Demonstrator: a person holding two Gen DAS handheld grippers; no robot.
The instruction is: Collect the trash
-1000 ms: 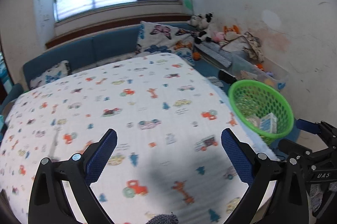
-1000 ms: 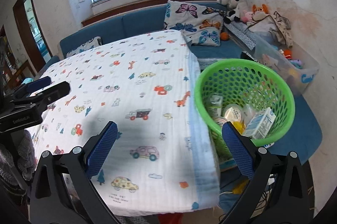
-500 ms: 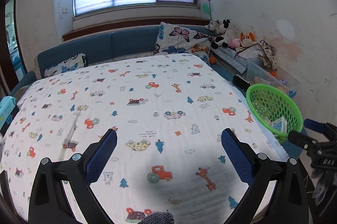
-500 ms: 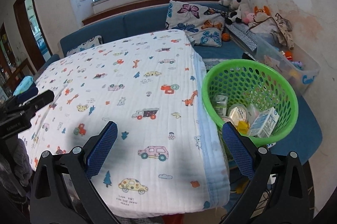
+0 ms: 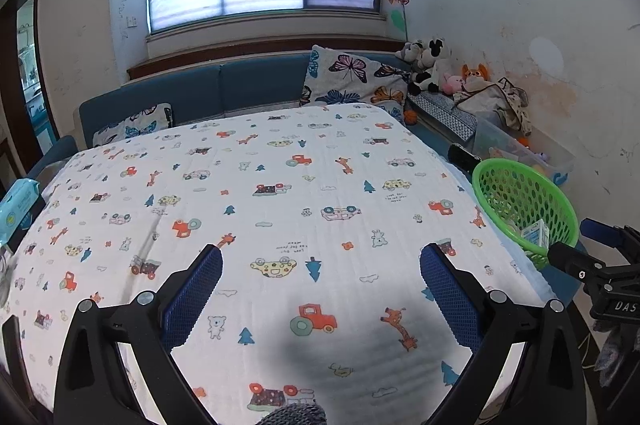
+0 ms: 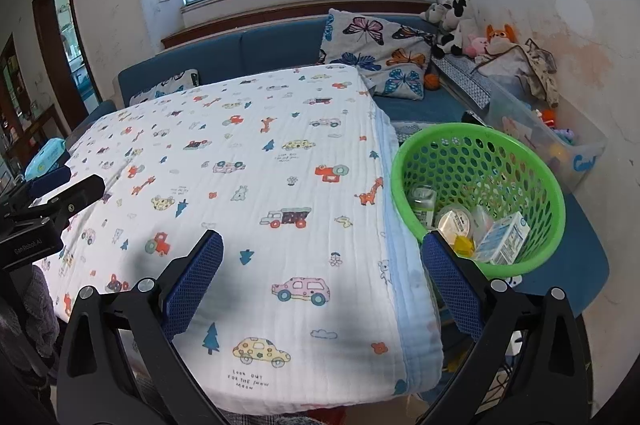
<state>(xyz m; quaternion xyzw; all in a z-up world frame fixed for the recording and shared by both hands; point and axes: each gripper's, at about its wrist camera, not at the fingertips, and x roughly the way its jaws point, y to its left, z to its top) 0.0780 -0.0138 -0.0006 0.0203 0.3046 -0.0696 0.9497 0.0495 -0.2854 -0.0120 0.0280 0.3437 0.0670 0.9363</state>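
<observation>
A green perforated basket (image 6: 532, 161) stands on a blue seat at the right edge of the table; the left wrist view shows the basket (image 5: 516, 193) too. Inside lie a white-and-blue carton (image 6: 506, 239), a round foil-lidded cup (image 6: 454, 221), a small green-labelled bottle (image 6: 424, 203) and a yellow piece (image 6: 464, 245). My right gripper (image 6: 322, 261) is open and holds nothing, hovering over the table's near right part beside the basket. My left gripper (image 5: 320, 277) is open too, over the patterned cloth (image 5: 280, 209). No trash shows on the cloth.
A blue wipes pack (image 5: 20, 203) sits at the table's left edge. A blue sofa (image 5: 224, 91) with butterfly cushions (image 5: 352, 81) runs along the back. Plush toys (image 5: 432, 65) and a clear storage bin (image 6: 560, 141) line the right wall. The other gripper (image 5: 600, 269) sits at the right.
Both views have pulled back and tilted up from the table, so more of the room and window shows. The basket looks smaller in the left wrist view. Both grippers stay open.
</observation>
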